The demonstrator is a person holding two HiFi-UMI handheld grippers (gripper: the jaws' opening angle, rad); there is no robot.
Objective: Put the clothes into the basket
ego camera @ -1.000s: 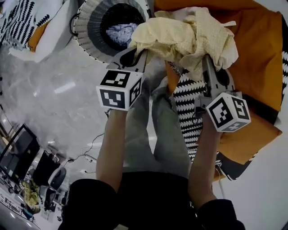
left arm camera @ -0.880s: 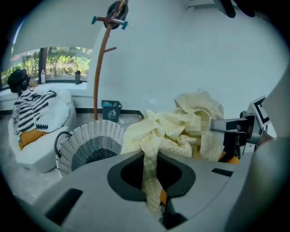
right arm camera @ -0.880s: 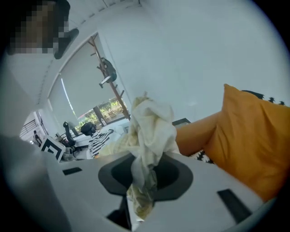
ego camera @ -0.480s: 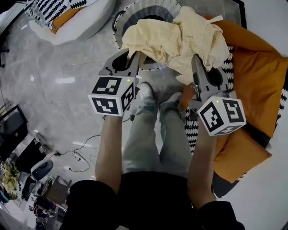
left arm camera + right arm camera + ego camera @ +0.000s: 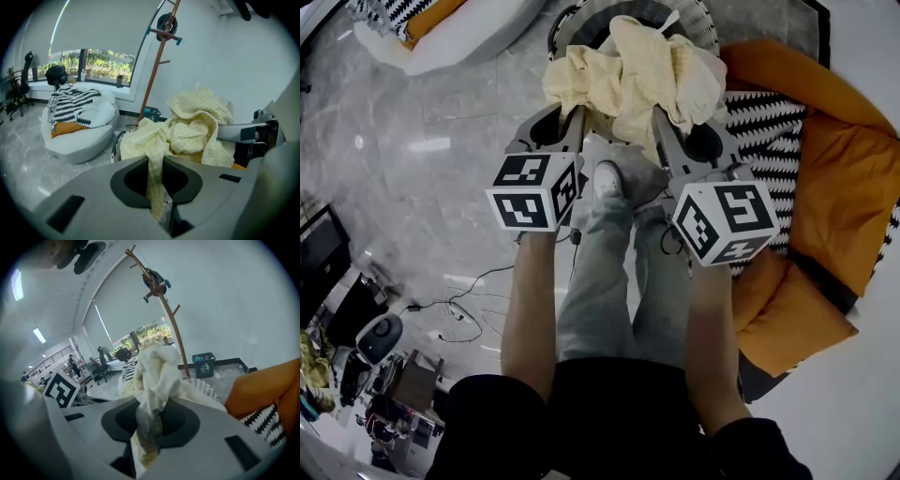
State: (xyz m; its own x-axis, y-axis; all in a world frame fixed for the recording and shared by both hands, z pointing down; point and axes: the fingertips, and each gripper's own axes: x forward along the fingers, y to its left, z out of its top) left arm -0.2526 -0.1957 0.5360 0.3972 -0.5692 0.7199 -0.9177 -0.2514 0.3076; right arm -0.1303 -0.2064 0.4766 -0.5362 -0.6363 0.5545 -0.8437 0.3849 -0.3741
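Observation:
A crumpled pale yellow garment (image 5: 633, 70) hangs between my two grippers, over the opening of the round white woven basket (image 5: 700, 21) at the top of the head view. The garment hides most of the basket. My left gripper (image 5: 579, 117) is shut on a strip of the garment (image 5: 187, 131), which runs down between its jaws. My right gripper (image 5: 661, 122) is shut on another bunched fold of the garment (image 5: 154, 366). A piece of the basket's rim (image 5: 206, 387) shows behind the cloth in the right gripper view.
Orange and black-and-white zigzag cushions (image 5: 825, 187) lie at the right. A white beanbag (image 5: 441, 37) with a zigzag cloth sits at the upper left. The person's legs (image 5: 619, 281) stand below the grippers. A coat stand (image 5: 157, 61) rises behind the basket. Cables (image 5: 459, 319) trail on the floor.
Both grippers have carried the yellow garment from over the orange cushions toward the basket, and they now stand closer together. The garment now covers the basket's opening.

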